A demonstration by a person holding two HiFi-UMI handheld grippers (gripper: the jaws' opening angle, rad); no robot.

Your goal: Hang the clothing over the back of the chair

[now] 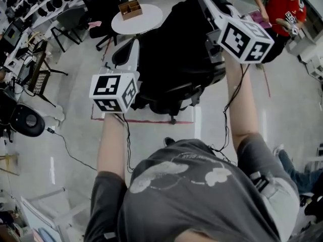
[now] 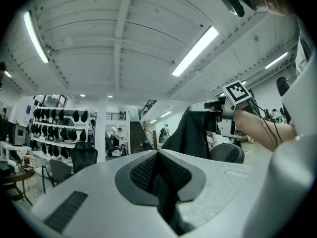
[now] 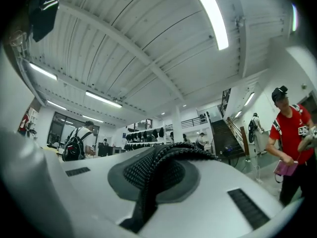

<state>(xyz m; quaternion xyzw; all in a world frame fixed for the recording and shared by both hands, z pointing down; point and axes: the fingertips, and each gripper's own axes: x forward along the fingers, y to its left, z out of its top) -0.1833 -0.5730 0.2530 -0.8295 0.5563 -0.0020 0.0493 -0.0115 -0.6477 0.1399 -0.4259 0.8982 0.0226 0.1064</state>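
Two grippers: left gripper [image 2: 157, 155] and right gripper [image 3: 166, 150], jaws clamped tight on the clothing [image 1: 171, 44]
Clothing: black, held up between them (above the chair [image 1: 171, 105])

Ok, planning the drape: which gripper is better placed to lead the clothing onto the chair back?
Probably the right gripper: seen from the left gripper view, it holds the clothing over the chair back. The left gripper, jaws also shut on the clothing, is farther back.
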